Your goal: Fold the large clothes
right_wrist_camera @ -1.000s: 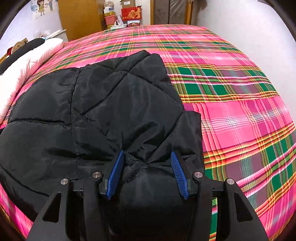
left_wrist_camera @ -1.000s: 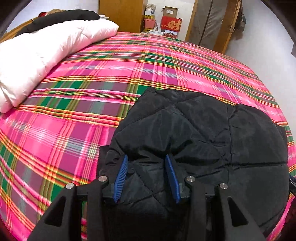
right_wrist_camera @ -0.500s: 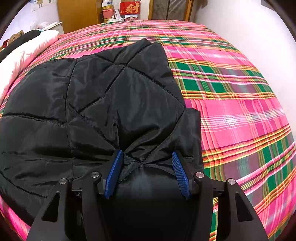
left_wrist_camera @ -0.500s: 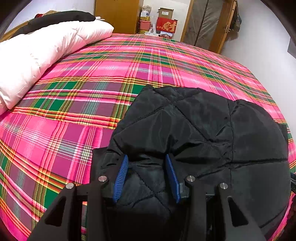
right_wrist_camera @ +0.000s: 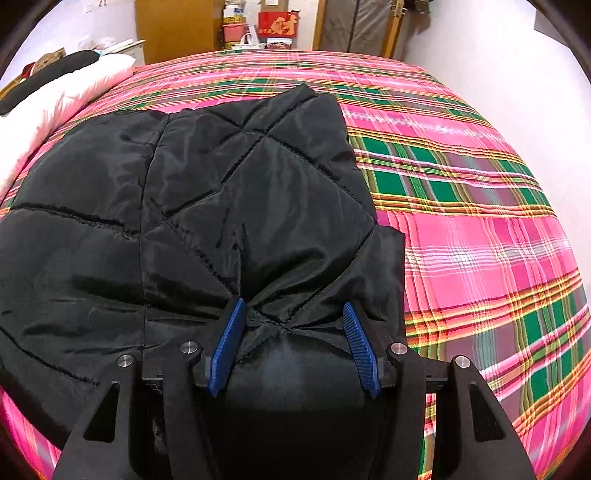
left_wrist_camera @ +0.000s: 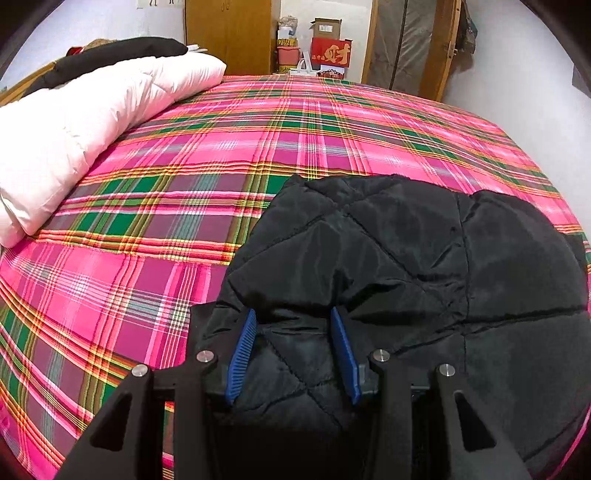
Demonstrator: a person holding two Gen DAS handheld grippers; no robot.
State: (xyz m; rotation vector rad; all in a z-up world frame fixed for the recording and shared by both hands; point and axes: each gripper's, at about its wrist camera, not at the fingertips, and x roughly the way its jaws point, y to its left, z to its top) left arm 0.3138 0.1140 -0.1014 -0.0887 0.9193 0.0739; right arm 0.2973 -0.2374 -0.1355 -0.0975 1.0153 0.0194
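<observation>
A black quilted jacket [left_wrist_camera: 424, 258] [right_wrist_camera: 207, 206] lies folded on a bed with a pink and green plaid sheet [left_wrist_camera: 184, 192] [right_wrist_camera: 480, 221]. My left gripper [left_wrist_camera: 293, 315] is shut on the jacket's thick near-left edge, and the padding bulges between its blue pads [left_wrist_camera: 240, 350]. On the near-right edge my right gripper [right_wrist_camera: 293, 308] is likewise shut on a bunched fold of the jacket, whose fabric puckers toward its blue pads [right_wrist_camera: 360, 343]. Both grippers point steeply down at the bed. The jacket's near hem is hidden under the gripper bodies.
A white duvet [left_wrist_camera: 74, 122] with a black garment [left_wrist_camera: 122, 57] on top lies along the bed's left side. Beyond the bed's far edge stand a wooden wardrobe [left_wrist_camera: 229, 35], boxes and a red carton [left_wrist_camera: 330, 51], and a wooden door frame. A white wall runs along the right side.
Both views have tilted up slightly, showing more of the far room. The jacket stays gripped at both near corners and its folds have barely shifted.
</observation>
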